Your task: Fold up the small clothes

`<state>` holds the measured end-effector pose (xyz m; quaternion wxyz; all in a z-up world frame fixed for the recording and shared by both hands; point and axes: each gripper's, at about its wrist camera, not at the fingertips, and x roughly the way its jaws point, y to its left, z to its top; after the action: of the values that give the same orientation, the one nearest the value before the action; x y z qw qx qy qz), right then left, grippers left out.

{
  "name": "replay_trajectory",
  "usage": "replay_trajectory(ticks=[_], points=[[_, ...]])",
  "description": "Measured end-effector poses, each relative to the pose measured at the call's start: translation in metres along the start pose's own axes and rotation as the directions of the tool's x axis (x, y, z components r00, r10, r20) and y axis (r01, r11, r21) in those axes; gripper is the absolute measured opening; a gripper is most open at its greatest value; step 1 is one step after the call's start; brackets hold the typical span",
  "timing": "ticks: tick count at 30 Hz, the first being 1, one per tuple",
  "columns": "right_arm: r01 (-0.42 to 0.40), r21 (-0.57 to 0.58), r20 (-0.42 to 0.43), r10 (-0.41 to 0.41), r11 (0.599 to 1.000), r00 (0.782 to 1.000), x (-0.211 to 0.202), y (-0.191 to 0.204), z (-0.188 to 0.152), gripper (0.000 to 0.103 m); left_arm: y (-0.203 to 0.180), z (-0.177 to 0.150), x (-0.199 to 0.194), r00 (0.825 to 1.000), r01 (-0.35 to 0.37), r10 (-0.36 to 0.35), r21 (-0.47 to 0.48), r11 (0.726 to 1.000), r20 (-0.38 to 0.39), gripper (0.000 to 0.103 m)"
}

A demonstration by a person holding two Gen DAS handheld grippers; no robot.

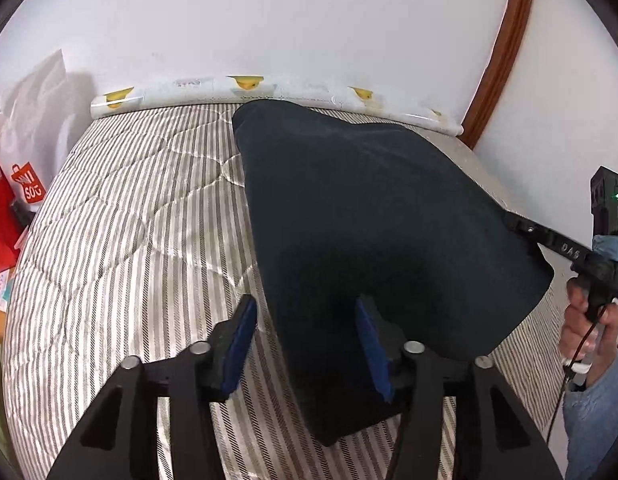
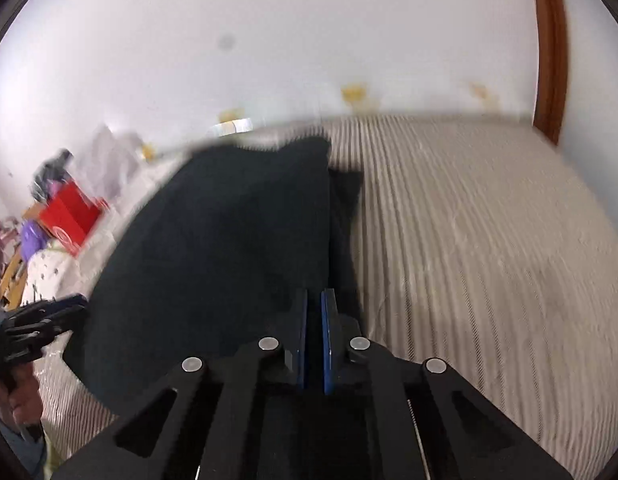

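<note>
Garment [image 2: 213, 248] clamped in right hand-held gripper [image 2: 313, 320].

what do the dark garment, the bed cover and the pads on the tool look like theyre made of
Dark garment: soft matte knit or fleece, likely; it drapes without shine. Bed cover: quilted woven fabric with a slight sheen; stitched lines cross its stripes. Pads on the left tool: blue, matte, probably rubber or foam.
</note>
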<state>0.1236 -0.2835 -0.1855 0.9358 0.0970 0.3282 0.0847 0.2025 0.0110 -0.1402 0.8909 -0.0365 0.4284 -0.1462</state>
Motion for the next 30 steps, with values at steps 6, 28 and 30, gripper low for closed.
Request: replay_trajectory(ticks=[6, 28, 30], points=[[-0.030, 0.046, -0.106, 0.034, 0.999, 0.994, 0.013, -0.016, 0.003, 0.008, 0.001, 0.013, 0.001, 0.999, -0.030, 0.029, 0.037, 0.999, 0.019, 0.052], [-0.125, 0.100, -0.100, 0.135, 0.987, 0.986, 0.124, -0.022, 0.116, 0.006, 0.030, 0.059, 0.049, 0.998, 0.063, -0.063, -0.026, 0.998, -0.027, 0.055], [-0.114, 0.163, -0.135, 0.137, 0.980, 0.981, 0.132, -0.037, 0.114, 0.005, 0.029, 0.058, 0.049, 0.998, 0.062, -0.062, -0.024, 0.998, -0.027, 0.055]])
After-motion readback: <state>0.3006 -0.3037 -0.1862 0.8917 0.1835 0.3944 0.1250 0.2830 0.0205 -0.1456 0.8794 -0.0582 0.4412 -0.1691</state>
